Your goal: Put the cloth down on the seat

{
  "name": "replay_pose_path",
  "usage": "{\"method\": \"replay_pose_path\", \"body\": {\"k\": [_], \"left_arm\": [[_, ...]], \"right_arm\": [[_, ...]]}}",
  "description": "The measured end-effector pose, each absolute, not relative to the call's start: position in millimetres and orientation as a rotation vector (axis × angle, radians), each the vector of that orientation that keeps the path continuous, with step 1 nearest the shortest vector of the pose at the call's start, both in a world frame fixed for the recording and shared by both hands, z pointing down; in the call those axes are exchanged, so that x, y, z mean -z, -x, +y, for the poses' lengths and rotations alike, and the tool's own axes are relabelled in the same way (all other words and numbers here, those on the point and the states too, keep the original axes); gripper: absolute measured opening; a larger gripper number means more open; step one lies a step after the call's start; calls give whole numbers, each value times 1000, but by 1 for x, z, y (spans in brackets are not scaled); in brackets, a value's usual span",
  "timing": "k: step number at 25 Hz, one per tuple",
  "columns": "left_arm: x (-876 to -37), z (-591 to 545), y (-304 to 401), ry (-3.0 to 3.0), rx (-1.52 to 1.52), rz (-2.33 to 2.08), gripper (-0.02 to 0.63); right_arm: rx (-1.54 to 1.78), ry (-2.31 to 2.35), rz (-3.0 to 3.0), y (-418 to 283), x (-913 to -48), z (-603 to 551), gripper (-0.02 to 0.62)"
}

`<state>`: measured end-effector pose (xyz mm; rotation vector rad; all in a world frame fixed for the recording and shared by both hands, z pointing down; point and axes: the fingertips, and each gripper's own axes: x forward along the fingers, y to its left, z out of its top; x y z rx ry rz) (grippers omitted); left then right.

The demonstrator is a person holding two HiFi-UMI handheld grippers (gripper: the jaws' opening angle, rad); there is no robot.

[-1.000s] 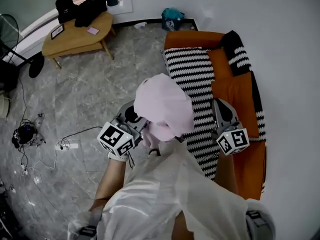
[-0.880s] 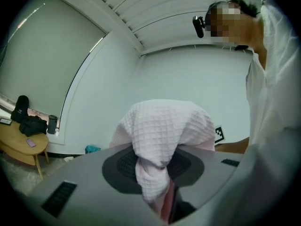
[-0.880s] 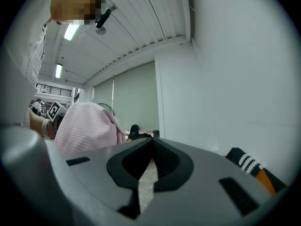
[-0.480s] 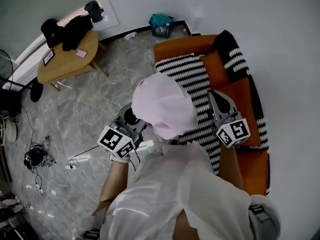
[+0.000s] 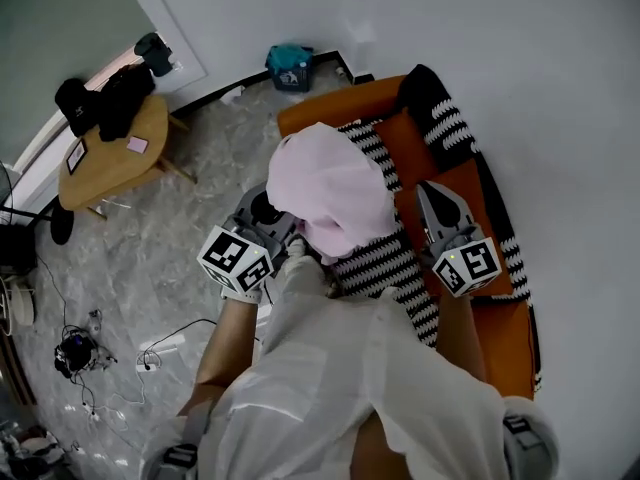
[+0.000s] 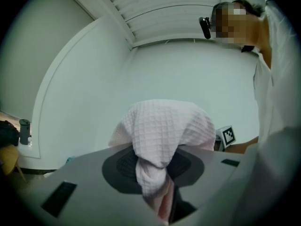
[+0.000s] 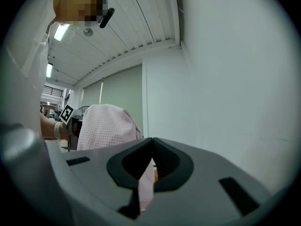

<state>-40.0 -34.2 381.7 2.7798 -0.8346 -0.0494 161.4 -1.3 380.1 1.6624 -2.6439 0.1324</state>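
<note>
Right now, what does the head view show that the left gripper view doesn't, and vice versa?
Head view only: the orange sofa, its striped blanket, the wooden table and the floor. Left gripper view only: the left hand-held gripper with its jaws pinching a bunched fold of the pink cloth, plus the slatted ceiling. Both: the pink cloth held up, and the right hand-held gripper with its marker cube.

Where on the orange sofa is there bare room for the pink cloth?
The bare orange seat nearest the person is free, bordered by the striped blanket on one side and the striped edge by the wall. The blanket's side is covered, and the far end is crowded with an orange cushion.
</note>
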Motion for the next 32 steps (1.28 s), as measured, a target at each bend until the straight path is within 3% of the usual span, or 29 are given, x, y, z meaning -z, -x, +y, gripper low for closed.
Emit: {"method": "replay_pose_path", "body": {"k": [12,32], "left_arm": [[-420,-179,-25,-2811,-26,-594,132],[-538,-404,-79,-2755,-300,-351,137]], "right_arm": [[-168,-1858,-2466,-204,-399,-93,11],[-309,-2015,-2229,-204,-434,-243,11]]}}
